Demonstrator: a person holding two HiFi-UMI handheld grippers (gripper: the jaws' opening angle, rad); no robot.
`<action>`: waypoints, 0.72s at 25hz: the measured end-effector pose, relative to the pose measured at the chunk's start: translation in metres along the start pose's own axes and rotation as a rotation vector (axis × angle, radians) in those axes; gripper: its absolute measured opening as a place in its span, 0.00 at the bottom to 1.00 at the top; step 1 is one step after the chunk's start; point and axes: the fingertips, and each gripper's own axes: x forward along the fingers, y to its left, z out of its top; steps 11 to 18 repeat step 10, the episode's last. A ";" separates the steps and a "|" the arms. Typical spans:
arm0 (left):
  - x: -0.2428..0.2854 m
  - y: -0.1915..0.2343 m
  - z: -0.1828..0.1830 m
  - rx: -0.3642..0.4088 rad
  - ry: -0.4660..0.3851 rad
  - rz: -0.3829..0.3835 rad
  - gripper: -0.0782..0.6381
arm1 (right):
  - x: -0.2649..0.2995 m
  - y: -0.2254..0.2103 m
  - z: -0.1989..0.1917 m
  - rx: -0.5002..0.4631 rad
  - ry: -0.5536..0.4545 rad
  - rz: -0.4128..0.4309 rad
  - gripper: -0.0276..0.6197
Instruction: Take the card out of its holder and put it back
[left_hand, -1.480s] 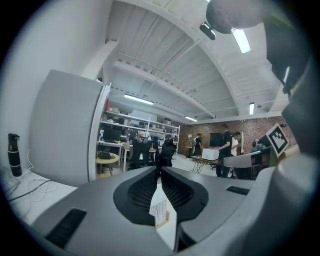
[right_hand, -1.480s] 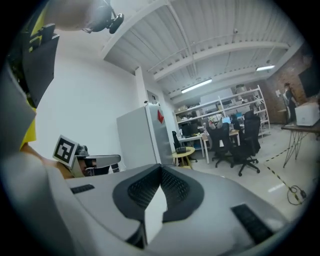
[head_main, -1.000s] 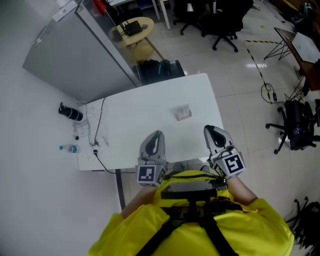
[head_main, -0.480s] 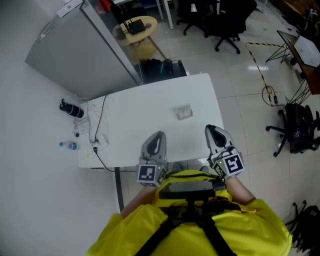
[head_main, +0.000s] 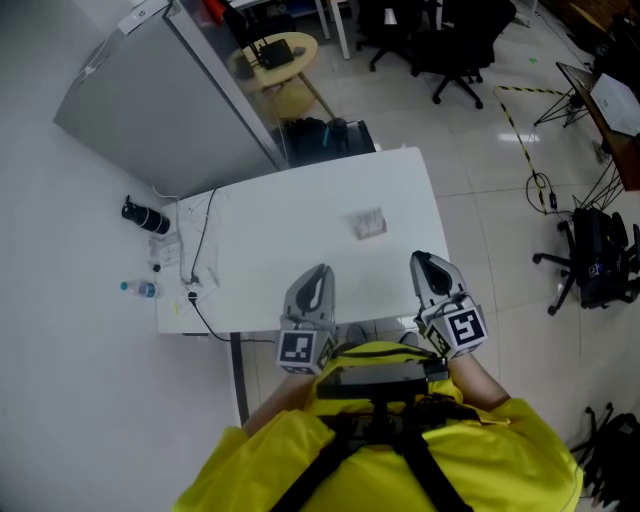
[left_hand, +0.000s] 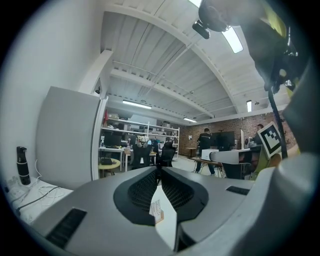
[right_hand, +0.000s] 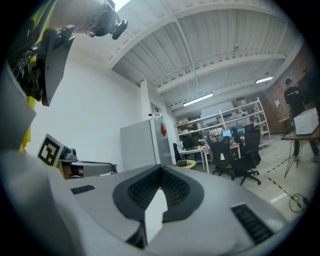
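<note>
A small clear card holder lies flat on the white table, right of the middle; I cannot make out the card in it. Both grippers hover side by side over the table's near edge, well short of the holder. My left gripper has its jaws together at the tips with nothing gripped. My right gripper is likewise shut and holds nothing. Both gripper views look level across the room, so neither shows the holder.
A black bottle, a small water bottle and cables lie at the table's left end. A grey cabinet stands behind on the left, with a dark bag beyond the far edge. Office chairs fill the floor beyond.
</note>
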 end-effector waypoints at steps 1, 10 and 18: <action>-0.001 0.000 0.000 0.001 0.000 0.002 0.15 | 0.000 0.000 0.000 -0.001 0.000 -0.001 0.05; -0.007 0.001 -0.004 -0.008 0.000 0.004 0.15 | -0.002 0.004 -0.003 -0.001 0.013 -0.001 0.05; -0.007 0.001 -0.004 -0.008 0.000 0.004 0.15 | -0.002 0.004 -0.003 -0.001 0.013 -0.001 0.05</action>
